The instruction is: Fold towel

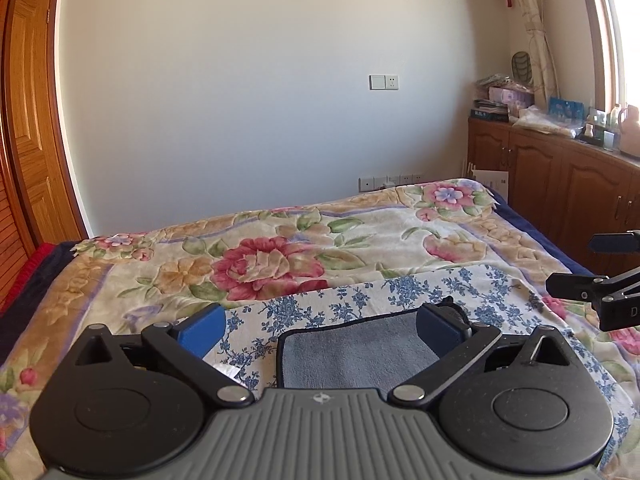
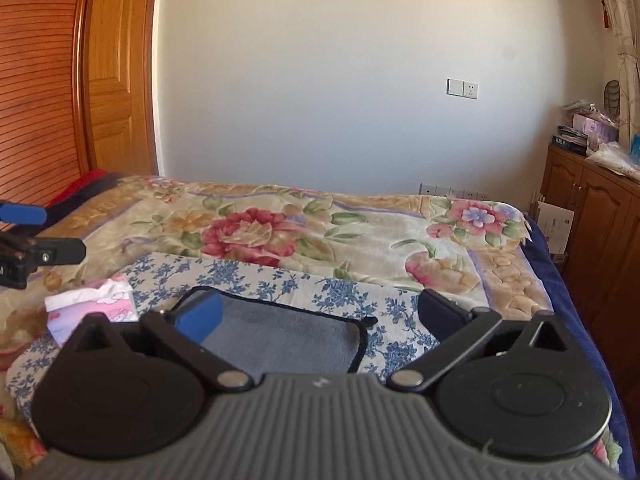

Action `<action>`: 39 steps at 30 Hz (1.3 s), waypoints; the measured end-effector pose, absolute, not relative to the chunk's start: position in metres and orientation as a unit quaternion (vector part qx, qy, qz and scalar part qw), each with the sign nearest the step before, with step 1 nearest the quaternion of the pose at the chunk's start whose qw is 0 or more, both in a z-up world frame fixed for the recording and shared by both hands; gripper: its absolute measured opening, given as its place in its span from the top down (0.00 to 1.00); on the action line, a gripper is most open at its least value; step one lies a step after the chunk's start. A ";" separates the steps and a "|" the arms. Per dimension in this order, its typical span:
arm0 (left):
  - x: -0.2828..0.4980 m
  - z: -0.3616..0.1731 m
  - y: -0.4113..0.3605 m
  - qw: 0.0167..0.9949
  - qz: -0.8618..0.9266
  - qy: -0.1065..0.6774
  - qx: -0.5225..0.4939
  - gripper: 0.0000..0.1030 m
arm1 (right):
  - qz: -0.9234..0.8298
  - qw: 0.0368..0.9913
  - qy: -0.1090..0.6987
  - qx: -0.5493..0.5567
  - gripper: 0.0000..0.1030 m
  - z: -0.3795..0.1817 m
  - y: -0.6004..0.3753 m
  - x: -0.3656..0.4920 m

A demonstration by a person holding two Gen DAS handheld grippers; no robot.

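Hovering over the towel (image 1: 352,356) between folds.
Left claw (image 1: 320,328) and right claw (image 2: 320,312) gape empty; next, likely grab an edge.

towel (image 1: 356,356) on cloth (image 1: 400,292), cloth on bed (image 1: 120,280)

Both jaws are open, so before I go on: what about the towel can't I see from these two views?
- Grey towel: near edge hidden behind the left gripper body in the left wrist view.
- Same in the right wrist view, behind the right gripper.
- Number of folded layers: cannot tell in either view.
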State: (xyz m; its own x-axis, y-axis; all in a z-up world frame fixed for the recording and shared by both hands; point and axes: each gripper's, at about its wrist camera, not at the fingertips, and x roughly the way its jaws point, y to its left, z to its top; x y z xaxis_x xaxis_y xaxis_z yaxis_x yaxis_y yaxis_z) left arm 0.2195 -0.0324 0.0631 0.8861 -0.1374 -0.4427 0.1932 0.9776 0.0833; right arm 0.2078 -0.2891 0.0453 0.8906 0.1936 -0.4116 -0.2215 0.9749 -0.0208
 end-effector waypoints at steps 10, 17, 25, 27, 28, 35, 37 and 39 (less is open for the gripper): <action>0.186 0.083 -0.028 0.970 -0.090 0.216 0.060 0.00 | 0.100 0.973 0.203 -0.037 0.00 0.054 -0.288 0.169; 0.164 0.089 -0.023 0.970 -0.088 0.215 0.066 0.00 | 0.093 0.975 0.201 -0.029 0.00 0.054 -0.292 0.147; 0.138 0.083 -0.017 0.968 -0.086 0.227 0.067 0.00 | 0.087 0.976 0.201 -0.023 0.00 0.055 -0.294 0.129; 0.131 0.079 -0.016 0.968 -0.084 0.228 0.065 0.00 | 0.086 0.976 0.201 -0.024 0.00 0.054 -0.293 0.125; 0.127 0.078 -0.014 0.968 -0.084 0.229 0.061 0.00 | 0.085 0.976 0.201 -0.024 0.00 0.053 -0.293 0.123; 0.110 0.066 -0.011 0.966 -0.086 0.239 0.053 0.00 | 0.085 0.975 0.203 -0.024 0.00 0.048 -0.291 0.110; 0.105 0.063 -0.011 0.965 -0.086 0.241 0.055 0.00 | 0.086 0.975 0.204 -0.023 0.00 0.047 -0.291 0.106; 0.101 0.062 -0.011 0.965 -0.086 0.240 0.056 0.00 | 0.086 0.975 0.204 -0.021 0.00 0.046 -0.290 0.102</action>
State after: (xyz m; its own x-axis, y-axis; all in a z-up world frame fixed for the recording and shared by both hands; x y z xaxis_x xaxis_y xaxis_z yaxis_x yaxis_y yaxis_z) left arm 0.1007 -0.0110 0.0619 0.8697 -0.1387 -0.4737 0.1925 0.9790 0.0668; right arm 0.1022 -0.2900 0.0458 0.9018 0.1601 -0.4015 -0.1772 0.9842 -0.0056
